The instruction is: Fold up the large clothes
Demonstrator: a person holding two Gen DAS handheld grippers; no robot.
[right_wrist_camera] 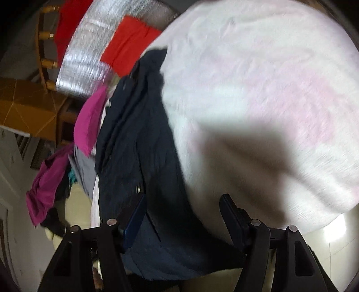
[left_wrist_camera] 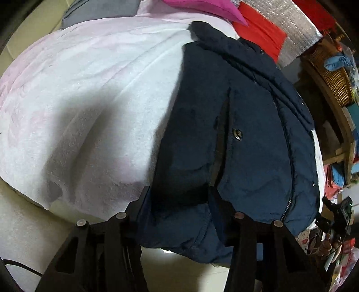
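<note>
**A lived-in room at home, full of laundry**

This looks like a private home — a bedroom or living space used for sorting clothes. A soft white-and-pink fleece blanket (left_wrist_camera: 85, 94) covers the work surface, with a navy padded jacket (left_wrist_camera: 242, 139) lying on it. Around them lie more garments: a magenta one (right_wrist_camera: 89, 125), red cloth (left_wrist_camera: 260, 33) and a grey piece (left_wrist_camera: 98, 11). A woven wicker basket (left_wrist_camera: 336, 83) sits on a wooden shelf (left_wrist_camera: 332, 107) crowded with household oddments, and a wooden chair (right_wrist_camera: 42, 45) stands on pale glossy floor tiles (right_wrist_camera: 332, 238). A sheet of silver foil insulation (right_wrist_camera: 89, 54) lies under the red cloth — a makeshift, domestic touch.
</note>
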